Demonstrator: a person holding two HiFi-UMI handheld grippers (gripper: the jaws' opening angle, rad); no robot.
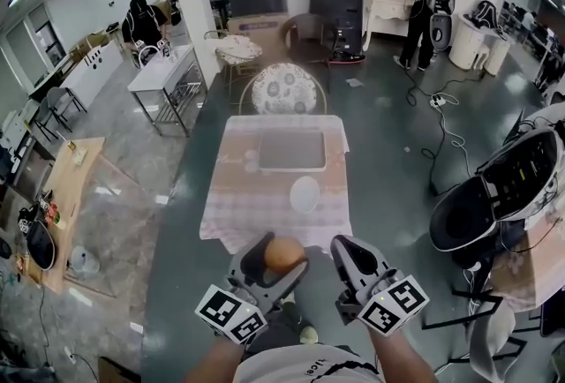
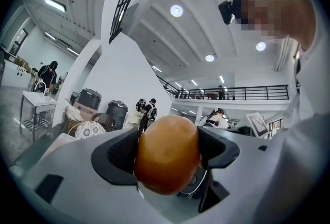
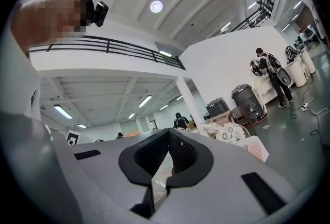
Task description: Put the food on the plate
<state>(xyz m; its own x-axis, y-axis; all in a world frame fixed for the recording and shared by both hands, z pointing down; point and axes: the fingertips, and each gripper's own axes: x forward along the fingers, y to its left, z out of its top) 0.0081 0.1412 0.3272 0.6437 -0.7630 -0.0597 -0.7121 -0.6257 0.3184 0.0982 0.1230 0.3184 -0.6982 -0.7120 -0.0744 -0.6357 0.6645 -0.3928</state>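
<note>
The left gripper point(image 1: 281, 258) is clenching the round orange-brown food point(image 2: 167, 153) (near the person), well apart from the plate point(image 1: 305, 194) lying on the far table point(image 1: 231, 212); the right gripper point(image 1: 351, 247) is hanging pinched together, empty.

food point(image 1: 284, 253) 1 | plate point(image 1: 305, 194) 1 | tray point(image 1: 291, 150) 1 | table point(image 1: 231, 215) 1 | grippers point(image 1: 279, 261) point(image 1: 349, 249) 2

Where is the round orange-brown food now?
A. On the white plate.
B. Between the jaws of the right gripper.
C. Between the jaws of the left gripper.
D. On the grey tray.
C: the left gripper has its jaws clamped on the food from both sides.
</note>
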